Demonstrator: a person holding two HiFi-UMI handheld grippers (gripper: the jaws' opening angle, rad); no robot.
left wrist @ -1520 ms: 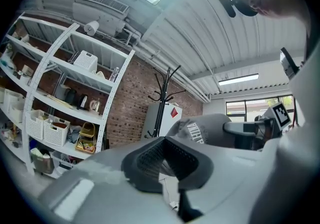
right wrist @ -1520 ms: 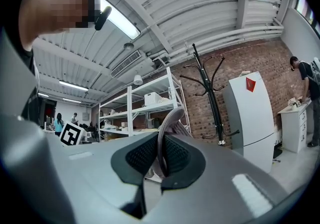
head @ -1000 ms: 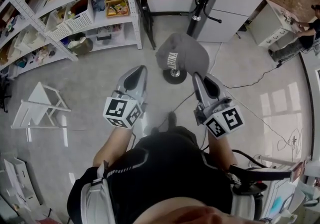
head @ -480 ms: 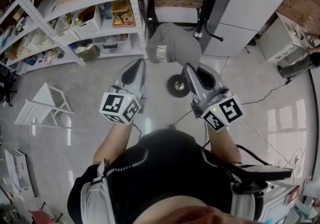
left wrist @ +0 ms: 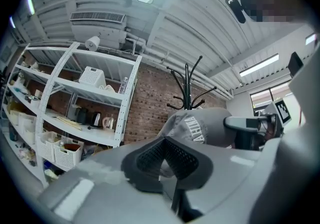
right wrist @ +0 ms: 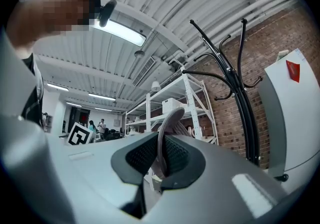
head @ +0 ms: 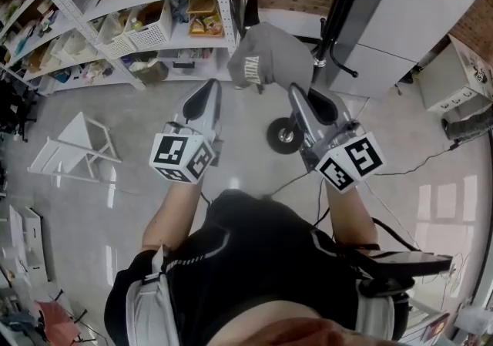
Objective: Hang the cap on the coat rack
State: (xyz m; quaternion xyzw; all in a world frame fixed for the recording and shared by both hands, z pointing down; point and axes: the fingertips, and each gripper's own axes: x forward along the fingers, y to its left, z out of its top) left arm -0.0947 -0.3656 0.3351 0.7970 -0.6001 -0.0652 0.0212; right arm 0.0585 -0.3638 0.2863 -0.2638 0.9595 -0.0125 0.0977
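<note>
A grey cap [head: 271, 55] with white lettering hangs in the air from my right gripper [head: 299, 96], which is shut on its edge. In the right gripper view a thin curved strip of the cap [right wrist: 167, 124] stands clamped between the pads. My left gripper [head: 209, 90] is level with it on the left, shut and empty, just short of the cap. From the left gripper view the cap [left wrist: 210, 125] shows beyond the closed pads. The black coat rack [head: 340, 7] rises right behind the cap, and its curved hooks [right wrist: 227, 76] are bare.
White metal shelving [head: 115, 5] with baskets and boxes lines the left wall. A white cabinet [head: 408, 17] stands to the right of the rack, whose round base [head: 286, 137] sits on the glossy floor. A white frame [head: 73, 153] lies on the floor at left. Cables [head: 408, 163] trail at right.
Both grippers and the cap have moved forward, closer to the coat rack's pole. The right gripper's hold on the cap is unchanged, and the left has stayed shut.
</note>
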